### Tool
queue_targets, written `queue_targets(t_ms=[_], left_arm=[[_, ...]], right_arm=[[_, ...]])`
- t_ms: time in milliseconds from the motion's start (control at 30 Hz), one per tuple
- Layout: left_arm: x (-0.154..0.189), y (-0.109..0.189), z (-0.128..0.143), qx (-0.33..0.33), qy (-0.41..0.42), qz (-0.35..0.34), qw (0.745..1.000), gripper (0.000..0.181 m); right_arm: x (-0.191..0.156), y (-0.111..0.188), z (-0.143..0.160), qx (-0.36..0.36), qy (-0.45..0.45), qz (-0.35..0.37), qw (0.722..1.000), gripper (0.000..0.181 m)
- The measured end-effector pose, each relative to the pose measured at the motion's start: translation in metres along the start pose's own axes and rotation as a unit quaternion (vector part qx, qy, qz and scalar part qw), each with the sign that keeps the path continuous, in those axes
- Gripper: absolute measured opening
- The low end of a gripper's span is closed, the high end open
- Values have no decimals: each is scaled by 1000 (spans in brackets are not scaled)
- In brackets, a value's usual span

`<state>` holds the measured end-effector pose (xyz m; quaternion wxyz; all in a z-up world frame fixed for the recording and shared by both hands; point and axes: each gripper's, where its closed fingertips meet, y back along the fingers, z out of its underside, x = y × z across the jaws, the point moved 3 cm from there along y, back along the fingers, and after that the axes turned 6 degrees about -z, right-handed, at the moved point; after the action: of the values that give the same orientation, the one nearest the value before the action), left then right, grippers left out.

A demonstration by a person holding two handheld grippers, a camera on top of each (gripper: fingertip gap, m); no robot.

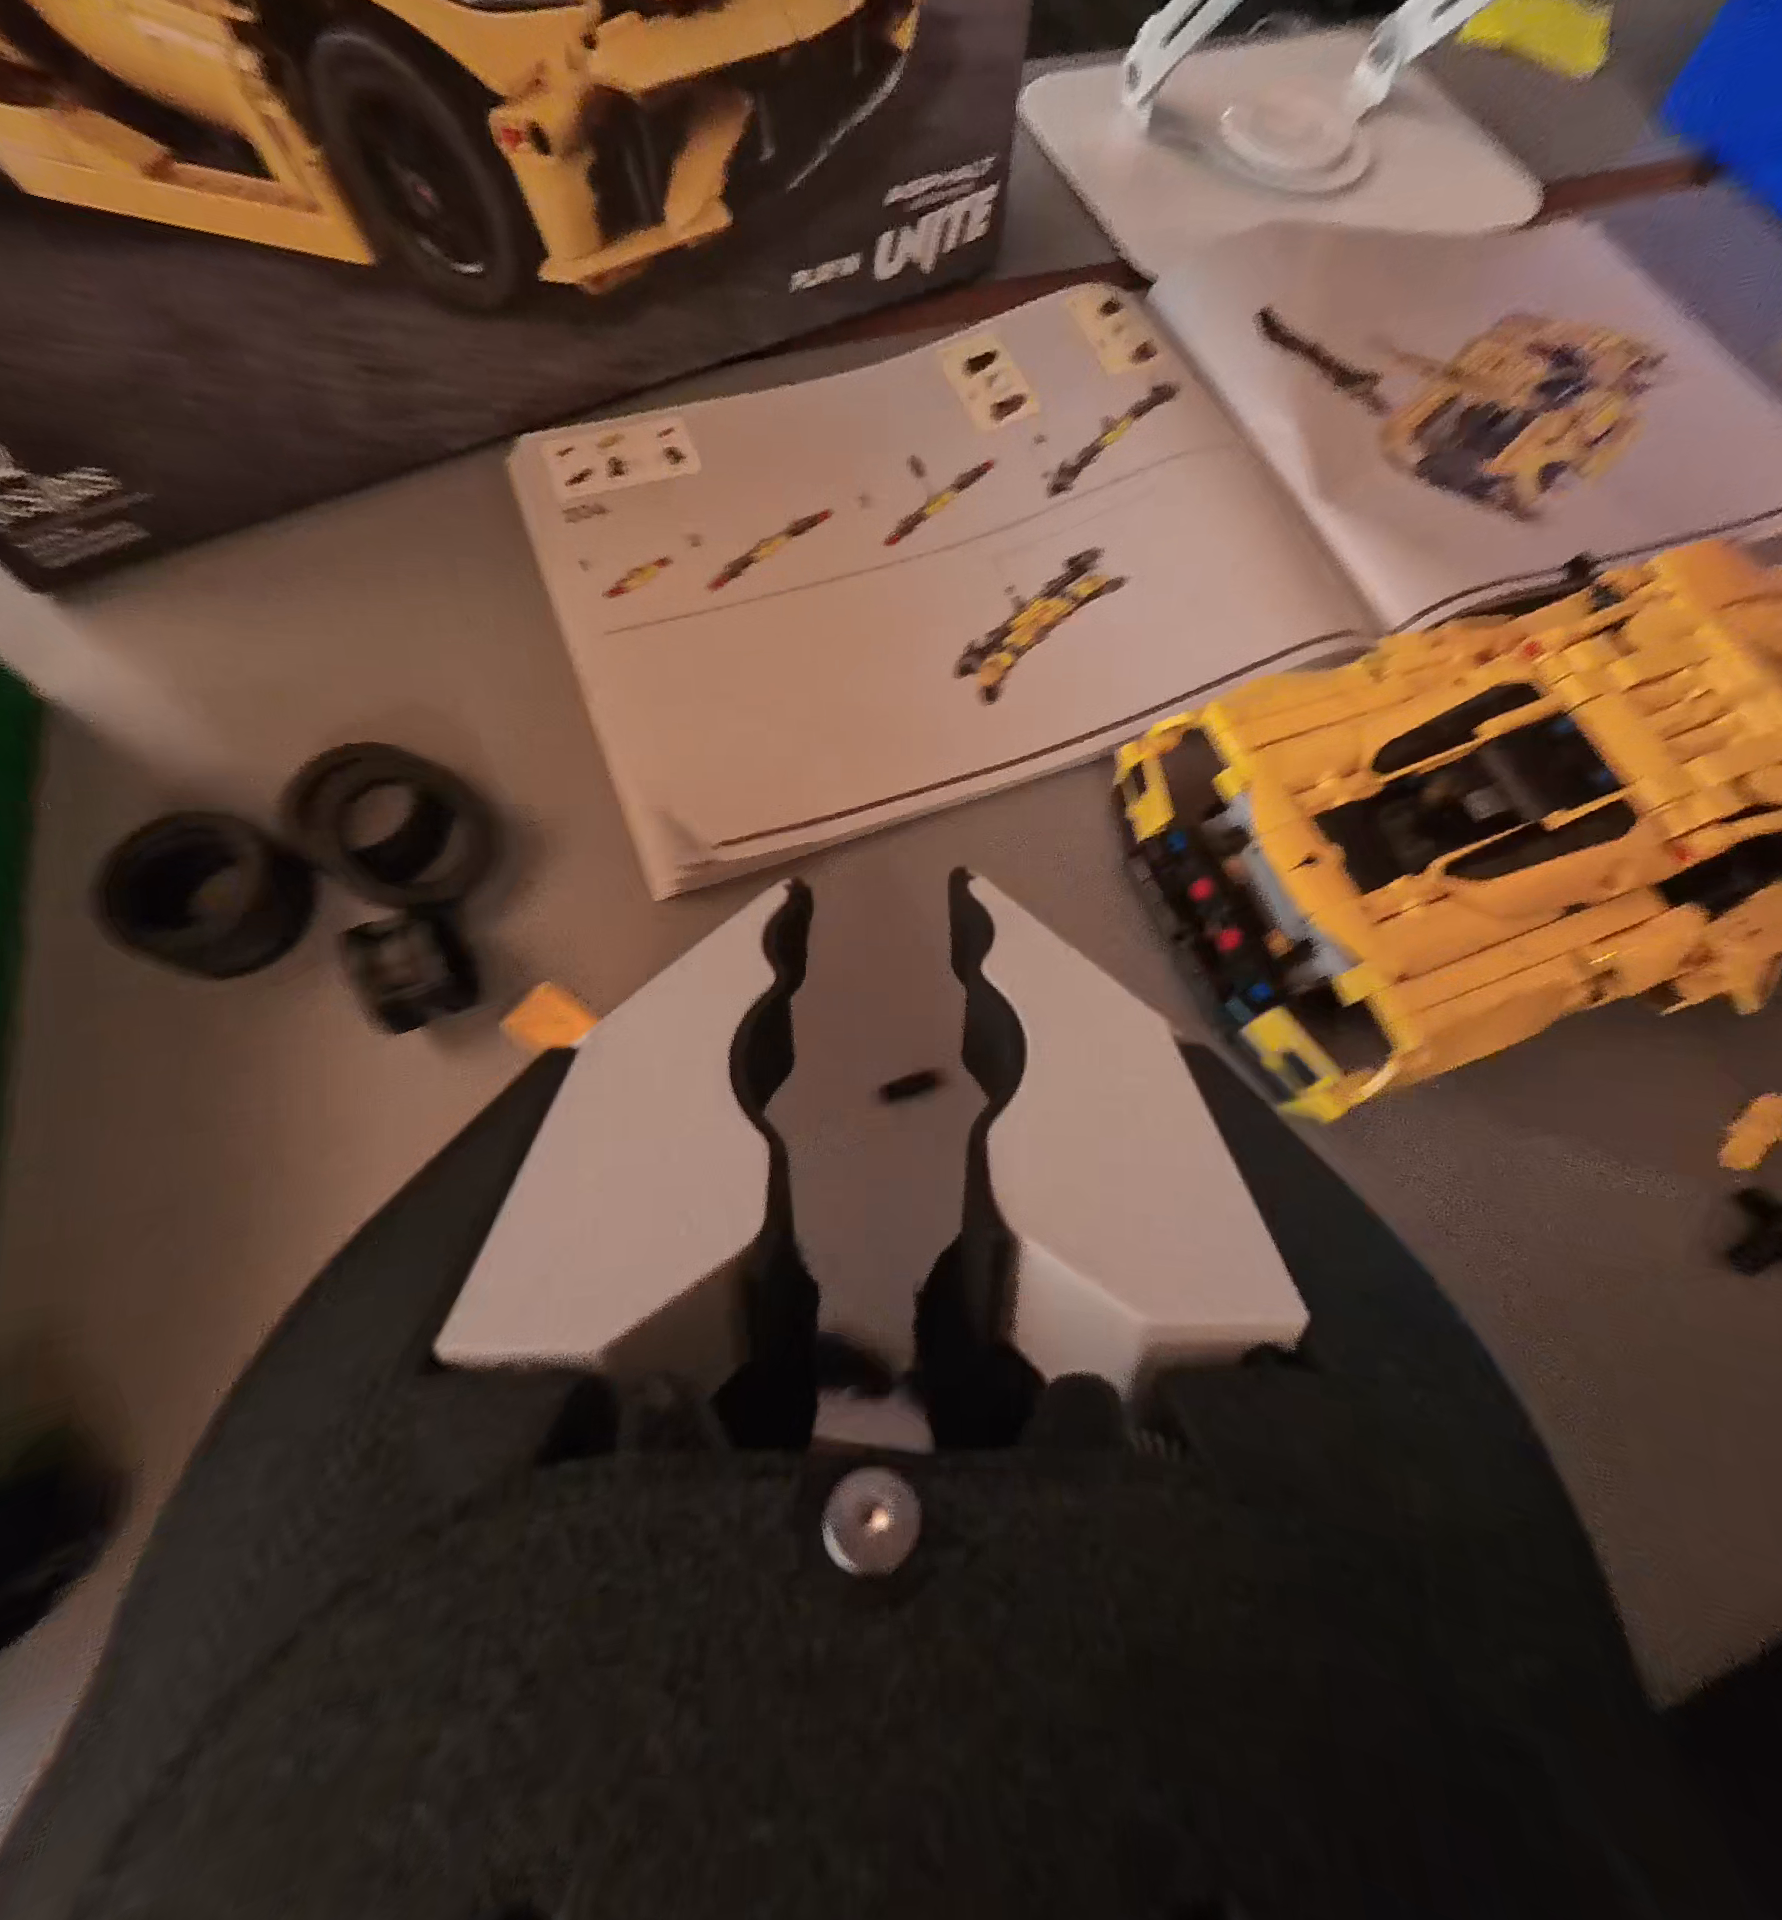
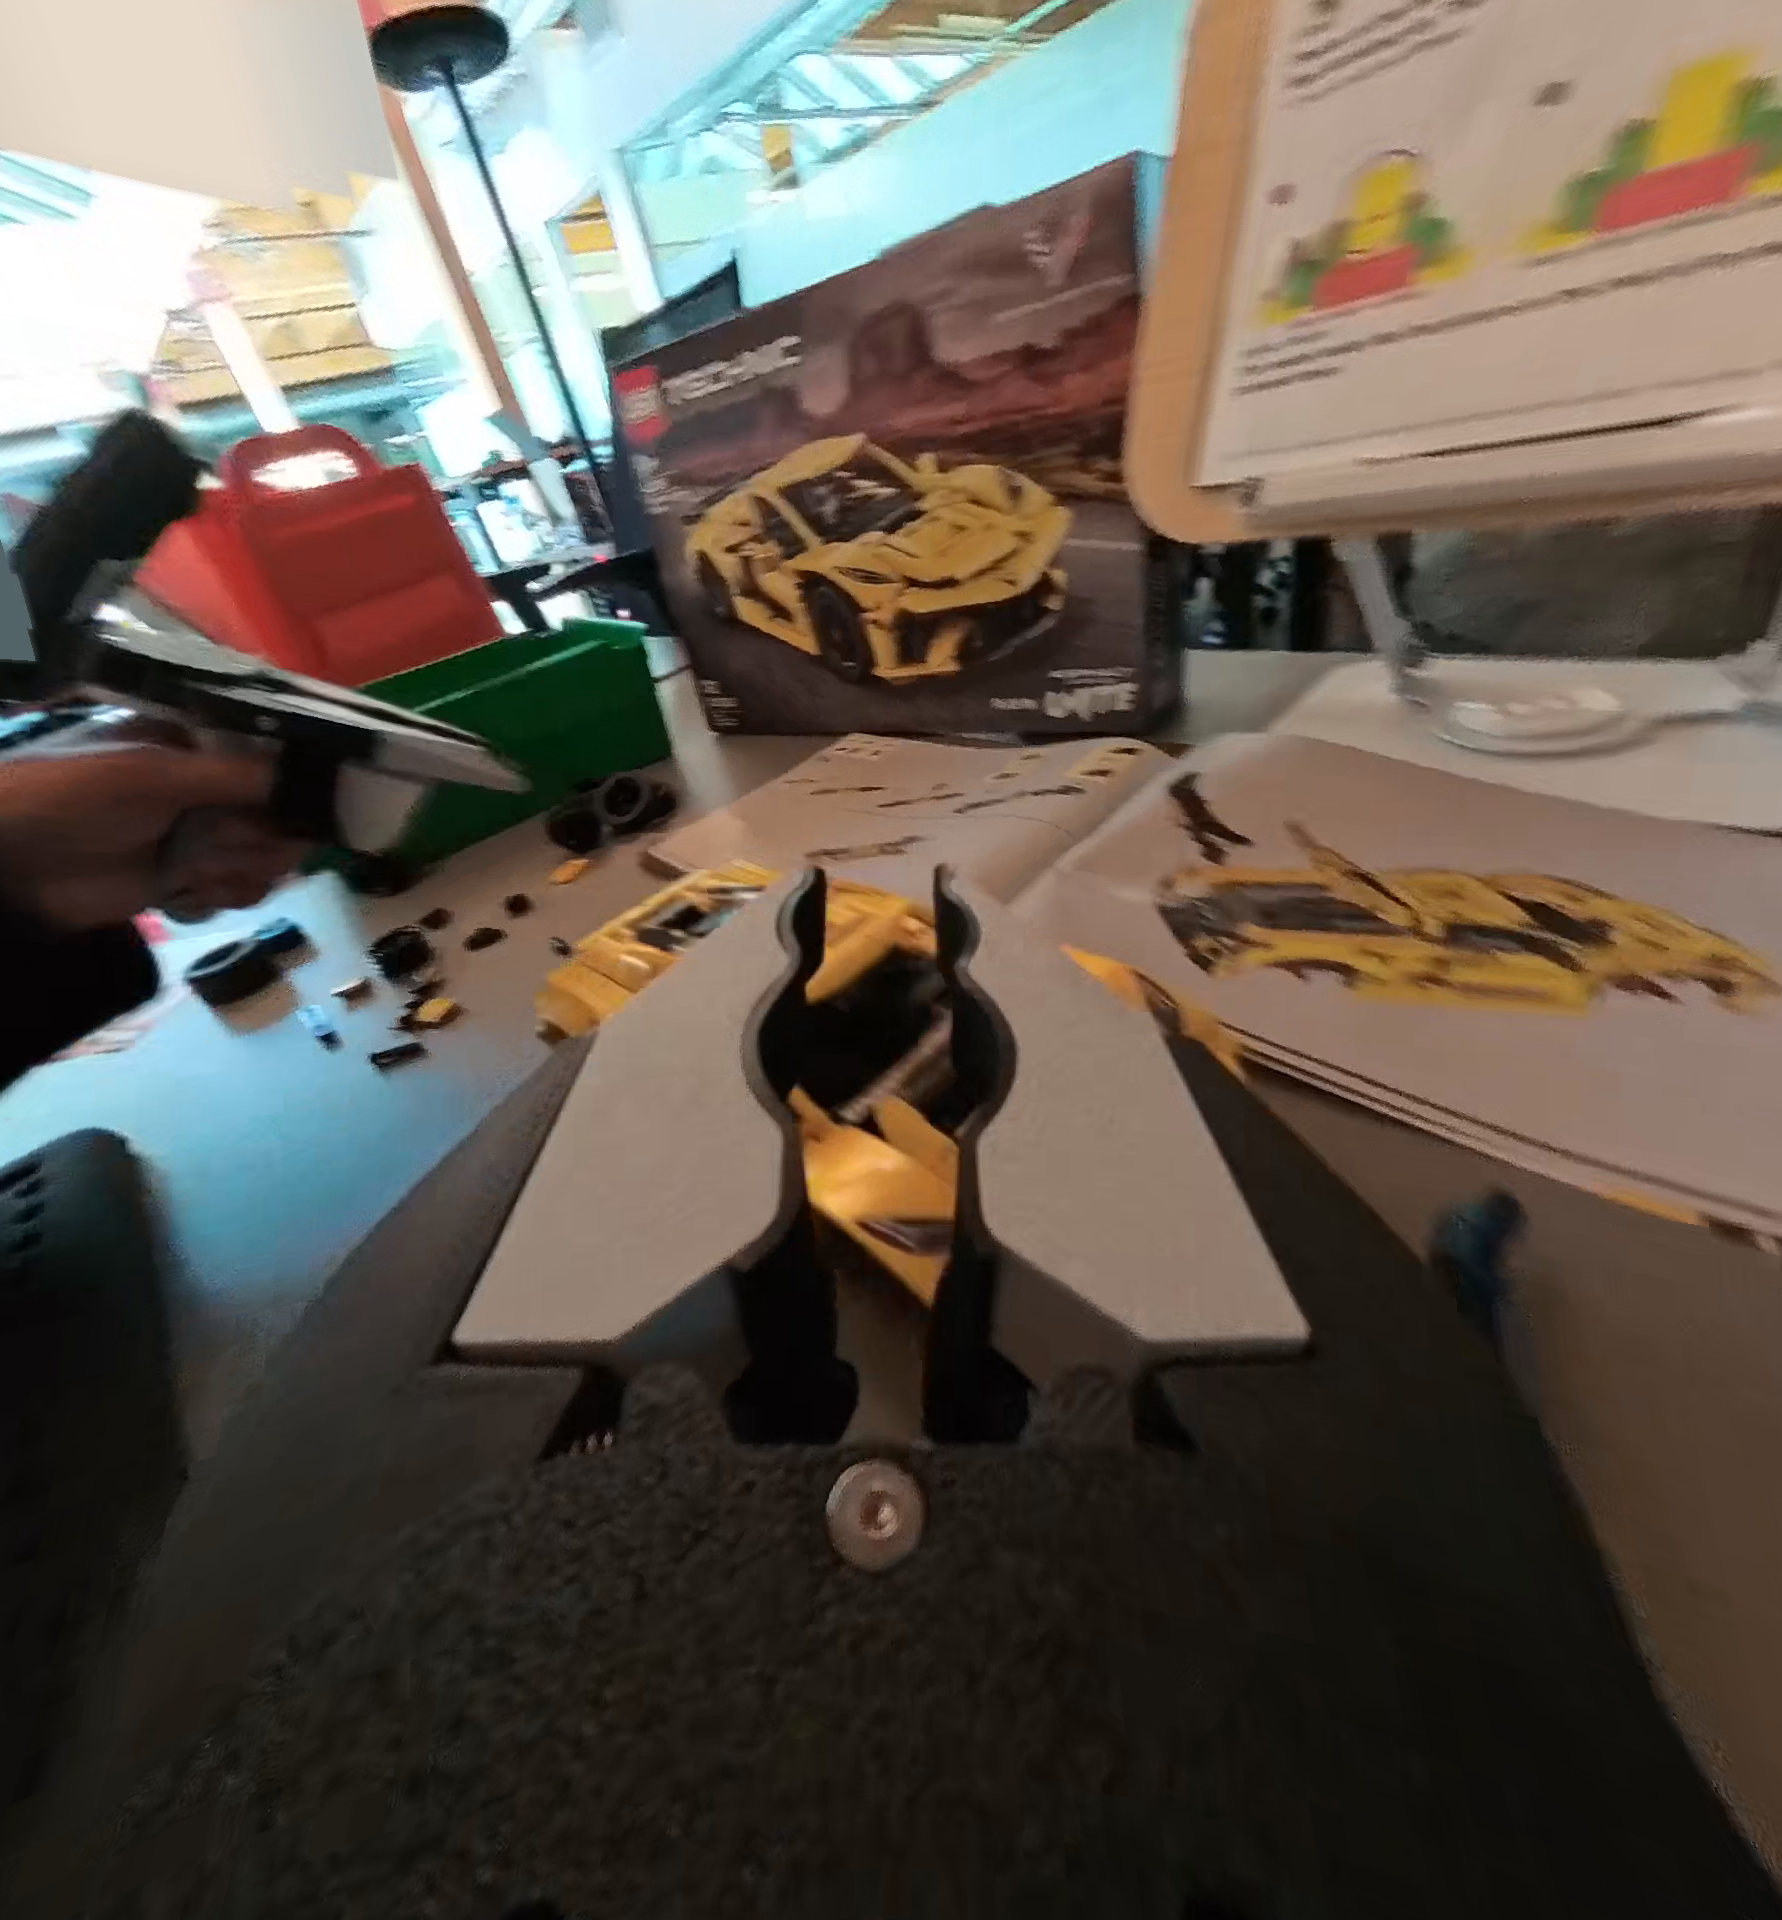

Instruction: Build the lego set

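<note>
The yellow lego car (image 1: 1521,821) lies on the grey table (image 1: 243,1195), part-built, overlapping the lower edge of the open instruction booklet (image 1: 866,623); in the right wrist view the car (image 2: 658,935) sits just past and between the fingers of the right gripper (image 2: 874,883), which stand slightly apart around it, though whether they touch it I cannot tell. Behind the booklet stands the big set box (image 1: 451,208), with a white stand base (image 1: 1282,135) beside it; a green bin (image 2: 554,707) sits to the left. The left gripper (image 1: 876,894) hovers over bare table, fingers spread with nothing between them. Left of it lie two black tyres (image 1: 295,852) touching each other, a black wheel hub (image 1: 409,966) just beside; a small black pin (image 1: 908,1088) shows between the fingers; a loose yellow piece (image 1: 1756,1129) and black connector (image 1: 1775,1236) lie near the car's front.
</note>
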<state>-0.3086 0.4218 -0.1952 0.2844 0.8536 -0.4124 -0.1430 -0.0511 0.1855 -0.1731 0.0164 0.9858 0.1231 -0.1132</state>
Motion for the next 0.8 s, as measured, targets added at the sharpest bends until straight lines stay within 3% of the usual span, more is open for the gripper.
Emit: queue_targets(t_ms=[133, 267, 333, 500, 600, 800], left_arm=[[-30, 31, 17, -21, -3, -2, 1000, 28], [-28, 56, 61, -76, -60, 33, 995, 29], [-22, 61, 77, -70, -60, 40, 995, 29], [-3, 50, 93, -59, -44, 51, 996, 29], [-5, 34, 99, -75, -85, 18, 993, 29], [-7, 19, 111, -113, -87, 28, 989, 30]], right_arm=[[11, 4, 3, 2, -6, 3, 1000, 20], [-2, -9, 13, -29, 7, -29, 999, 20], [-8, -12, 17, -40, 25, -36, 998, 19], [-10, -16, 22, -54, 42, -36, 997, 18], [-8, -15, 21, -51, 36, -35, 997, 18], [-4, -12, 20, -45, 27, -28, 998, 18]])
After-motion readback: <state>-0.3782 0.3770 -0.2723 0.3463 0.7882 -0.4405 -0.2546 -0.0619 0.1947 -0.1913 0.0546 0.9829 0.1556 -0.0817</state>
